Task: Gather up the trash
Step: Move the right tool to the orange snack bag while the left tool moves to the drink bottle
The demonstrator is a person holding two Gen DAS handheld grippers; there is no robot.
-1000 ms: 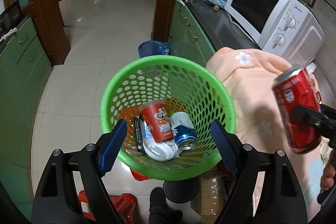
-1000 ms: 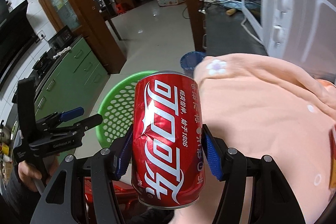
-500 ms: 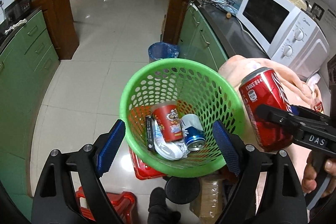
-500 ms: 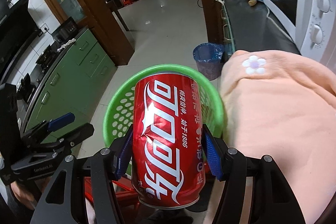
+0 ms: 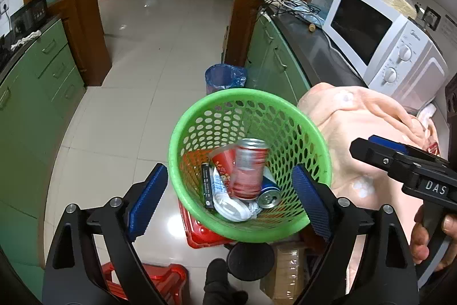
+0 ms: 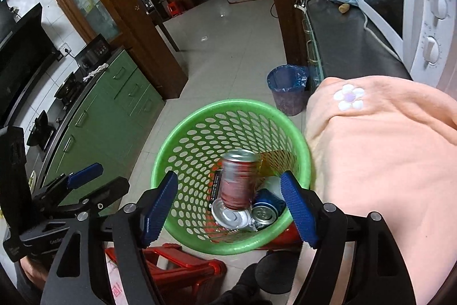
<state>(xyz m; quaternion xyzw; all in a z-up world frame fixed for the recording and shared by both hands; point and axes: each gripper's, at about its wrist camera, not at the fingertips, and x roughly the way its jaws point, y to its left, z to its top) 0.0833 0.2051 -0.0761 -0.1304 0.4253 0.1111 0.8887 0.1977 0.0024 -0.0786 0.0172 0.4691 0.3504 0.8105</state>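
A red cola can (image 5: 248,167) (image 6: 238,182), blurred, drops free inside the green mesh basket (image 5: 245,93) (image 6: 228,105). It is above a blue can (image 5: 268,190) (image 6: 265,210), a red paper cup (image 5: 222,162), a white lid (image 5: 228,205) and a black box (image 5: 207,185). My right gripper (image 6: 228,207) hangs over the basket with its jaws opening and nothing between its pads. My left gripper (image 5: 228,199) is also opening. It stands wide and holds nothing, left of the basket and apart from it; the basket shows beyond its fingers.
A peach cloth with white flowers (image 6: 385,162) lies right of the basket on the counter. Behind it stands a white microwave (image 5: 385,39). A blue-lined bin (image 6: 288,87) is on the tiled floor beyond. Red stools (image 5: 160,285) sit below. Green cabinets (image 5: 42,93) line the left.
The right gripper carried the red can left over the basket, then opened. The can has left its pads and is dropping into the basket.
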